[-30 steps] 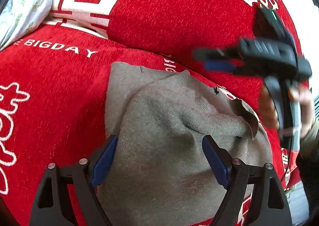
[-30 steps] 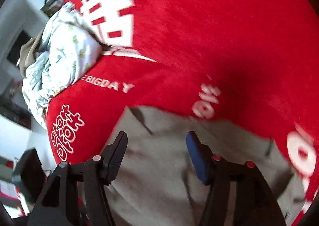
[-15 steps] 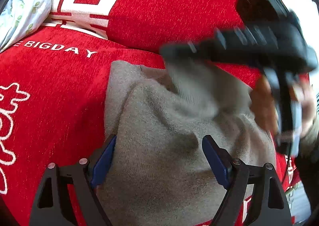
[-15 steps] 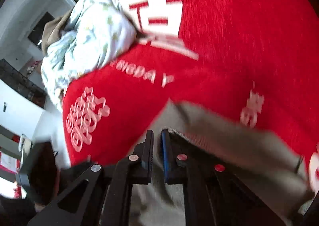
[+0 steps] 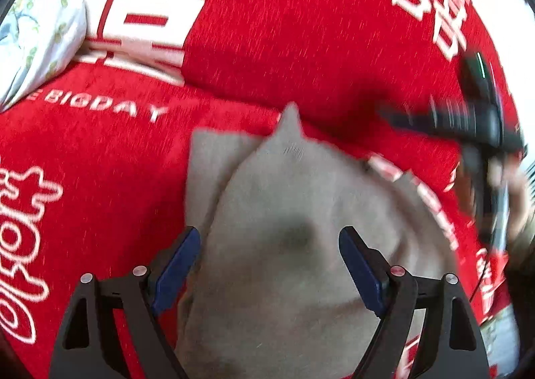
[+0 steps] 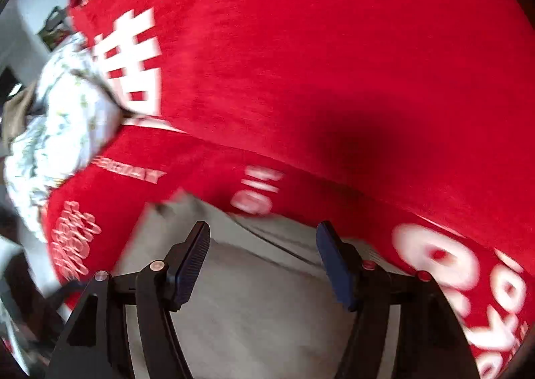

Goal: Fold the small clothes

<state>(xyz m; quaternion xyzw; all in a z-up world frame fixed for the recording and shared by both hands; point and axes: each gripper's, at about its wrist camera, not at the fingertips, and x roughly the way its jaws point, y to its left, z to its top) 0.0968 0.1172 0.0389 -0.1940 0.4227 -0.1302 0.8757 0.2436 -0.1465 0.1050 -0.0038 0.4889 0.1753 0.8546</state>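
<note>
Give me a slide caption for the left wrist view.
Open left gripper over a grey garment on a red cover.

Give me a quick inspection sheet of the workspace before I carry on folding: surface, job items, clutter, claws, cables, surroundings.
Surface: red cover with white printed characters, soft and creased.
Job's things: one grey knit garment, partly folded, with one corner poking up at its far edge.
Clutter: pale floral bundle at the far left of the cover.
Claws: left claw open over the garment, gripping nothing. Right claw has just been opening; its jaws stand apart above the garment, with nothing pinched between them.
Cables: nothing seen.
Surroundings: a white wall and dark furniture past the left edge in the right wrist view, too blurred to identify.
</note>
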